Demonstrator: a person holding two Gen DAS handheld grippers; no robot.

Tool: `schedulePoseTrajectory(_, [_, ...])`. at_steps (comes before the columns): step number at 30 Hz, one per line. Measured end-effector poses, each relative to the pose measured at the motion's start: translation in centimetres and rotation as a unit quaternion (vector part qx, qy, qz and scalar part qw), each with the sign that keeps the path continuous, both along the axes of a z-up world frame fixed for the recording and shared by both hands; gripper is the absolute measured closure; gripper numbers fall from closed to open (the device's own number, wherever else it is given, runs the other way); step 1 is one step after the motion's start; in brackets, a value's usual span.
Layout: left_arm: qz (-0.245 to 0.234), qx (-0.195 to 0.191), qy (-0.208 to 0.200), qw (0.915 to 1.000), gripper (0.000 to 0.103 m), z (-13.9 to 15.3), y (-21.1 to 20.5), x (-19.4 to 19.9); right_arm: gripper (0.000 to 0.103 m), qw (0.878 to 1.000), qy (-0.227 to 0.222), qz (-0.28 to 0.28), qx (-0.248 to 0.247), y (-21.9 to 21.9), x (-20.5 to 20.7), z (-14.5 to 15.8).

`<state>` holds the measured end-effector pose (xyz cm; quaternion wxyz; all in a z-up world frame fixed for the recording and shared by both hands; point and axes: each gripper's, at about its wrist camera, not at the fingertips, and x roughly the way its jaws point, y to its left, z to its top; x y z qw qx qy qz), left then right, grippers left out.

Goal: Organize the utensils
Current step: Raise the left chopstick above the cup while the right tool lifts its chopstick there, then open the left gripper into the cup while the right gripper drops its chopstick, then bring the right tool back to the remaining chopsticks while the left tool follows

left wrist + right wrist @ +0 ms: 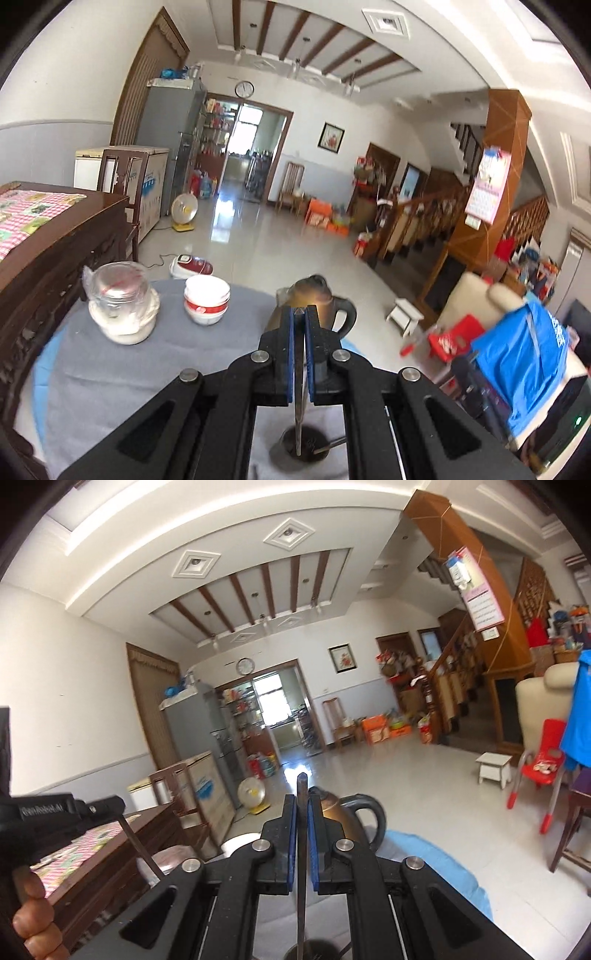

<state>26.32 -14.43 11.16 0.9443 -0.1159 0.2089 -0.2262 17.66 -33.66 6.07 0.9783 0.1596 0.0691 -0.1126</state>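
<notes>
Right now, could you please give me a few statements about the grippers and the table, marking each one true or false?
1. The left gripper is shut on a thin utensil. True.
2. The right gripper is open and holds nothing. False: it is shut on a flat dark utensil.
3. The red and white bowls are stacked on the grey cloth. True.
4. The kettle lies on its side. False: it stands upright.

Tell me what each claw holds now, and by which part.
Each claw is shut on a thin dark utensil: left claw grips its utensil near the upper end, right claw its utensil just below the tip.
</notes>
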Motion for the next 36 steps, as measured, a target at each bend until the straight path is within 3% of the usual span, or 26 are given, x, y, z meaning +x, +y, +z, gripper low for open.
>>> schedulePoseTrajectory(2, [0.003,-0.004,0.001,1.0000,0.097,-1.1,-1.0,0.9,0.097,1.000,0.014,-0.007,-0.002,-0.4,1.3,-1.1])
schedulePoseTrajectory(9, [0.014,0.023,0.076,0.9968,0.097,-8.1,-3.2,3.8,0.097,0.996,0.088,0.015,0.023,-1.6,3.8,-5.7])
schedulePoseTrajectory(14, [-0.001,0.042,0.110,0.9930,0.097,-10.2,-3.2,3.6,0.093,0.988,0.127,0.051,0.076,-2.4,3.5,-7.8])
schedulePoseTrajectory(16, [-0.013,0.051,0.113,0.9922,0.092,-10.3,-2.8,2.8,0.091,0.985,0.136,0.060,0.092,-2.8,2.8,-8.2])
schedulePoseTrajectory(17, [-0.015,0.055,0.111,0.9922,0.080,-10.2,-2.6,2.2,0.091,0.983,0.137,0.062,0.101,-3.0,2.3,-8.2])
schedulePoseTrajectory(18, [-0.020,0.060,0.109,0.9920,0.059,-10.1,-2.1,1.6,0.089,0.983,0.134,0.063,0.109,-3.3,1.8,-8.4])
schedulePoseTrajectory(20, [-0.021,0.063,0.103,0.9925,0.051,-10.0,-1.0,0.5,0.079,0.983,0.122,0.069,0.122,-3.9,0.2,-8.2])
schedulePoseTrajectory(23, [-0.015,0.077,0.097,0.9922,0.051,-10.2,1.2,-1.3,0.042,0.985,0.097,0.065,0.126,-4.4,-2.9,-7.9])
schedulePoseTrajectory(24, [-0.010,0.088,0.100,0.9911,0.051,-10.7,2.2,-2.3,0.040,0.986,0.086,0.064,0.126,-4.3,-3.7,-7.7])
schedulePoseTrajectory(27, [0.009,0.120,0.112,0.9865,0.051,-12.4,4.6,-4.3,0.044,0.988,0.074,0.072,0.118,-3.9,-6.4,-7.5])
schedulePoseTrajectory(28, [0.015,0.134,0.116,0.9840,0.051,-13.1,5.1,-4.9,0.054,0.987,0.071,0.078,0.118,-3.7,-7.1,-7.6])
schedulePoseTrajectory(30, [0.029,0.163,0.126,0.9781,0.051,-14.6,6.0,-6.4,0.063,0.984,0.086,0.098,0.118,-2.8,-8.0,-8.2])
schedulePoseTrajectory(36, [0.054,0.226,0.143,0.9621,0.049,-18.2,7.4,-10.3,0.063,0.975,0.155,0.128,0.092,1.0,-8.7,-11.8])
